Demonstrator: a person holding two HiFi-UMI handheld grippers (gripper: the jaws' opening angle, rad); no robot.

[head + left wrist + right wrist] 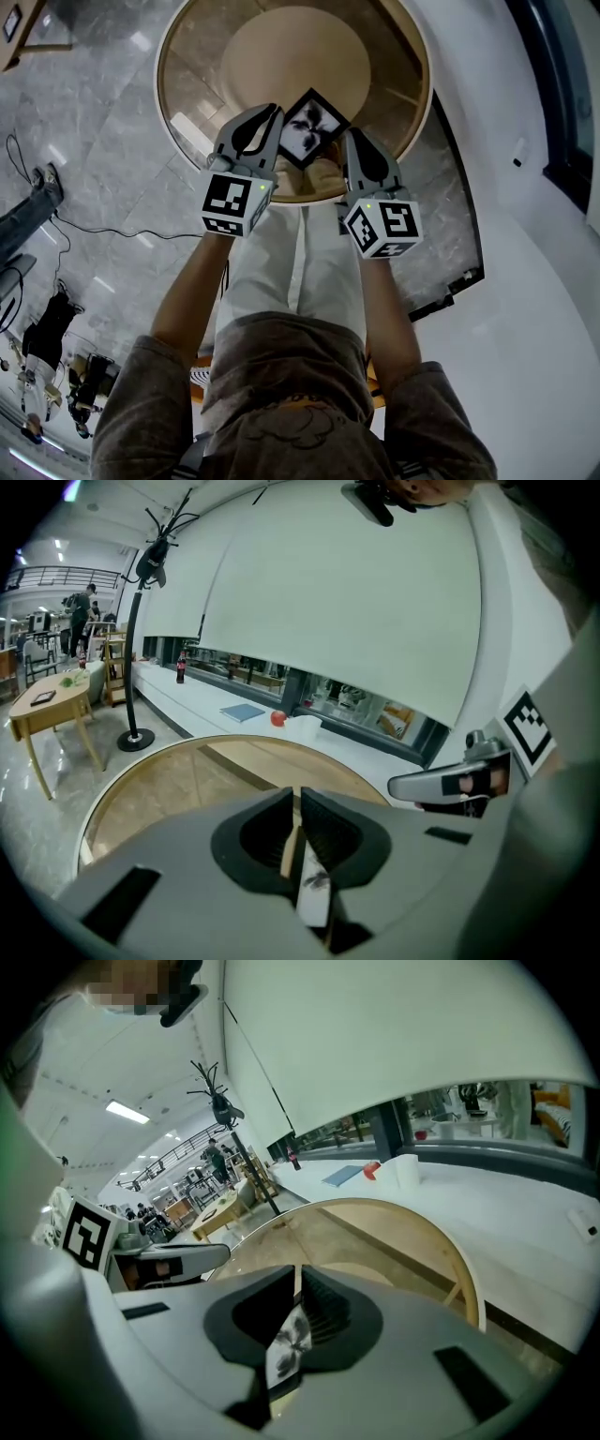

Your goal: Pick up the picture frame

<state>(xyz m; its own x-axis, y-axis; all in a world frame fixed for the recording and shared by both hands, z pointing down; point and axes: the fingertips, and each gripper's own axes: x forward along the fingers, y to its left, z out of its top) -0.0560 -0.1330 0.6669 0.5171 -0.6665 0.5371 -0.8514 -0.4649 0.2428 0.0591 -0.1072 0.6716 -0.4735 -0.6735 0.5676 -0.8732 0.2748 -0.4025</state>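
Note:
The picture frame [311,128] is black-edged with a black-and-white flower print, and stands cornerwise like a diamond over the near rim of the round table [187,84]. My left gripper [278,119] is shut on its left edge and my right gripper [346,141] on its right edge. In the left gripper view the jaws [298,832] pinch the frame's thin edge [315,892]. In the right gripper view the jaws [298,1290] clamp the frame [287,1346], with the print showing. I cannot tell whether the frame touches the table.
The round table has a wooden rim and a glass top [169,789]. Behind it runs a white window ledge [234,726] with a book, a red object and a bottle. A coat stand [141,649] and a small wooden table [47,705] stand to the left. Cables [103,230] lie on the floor.

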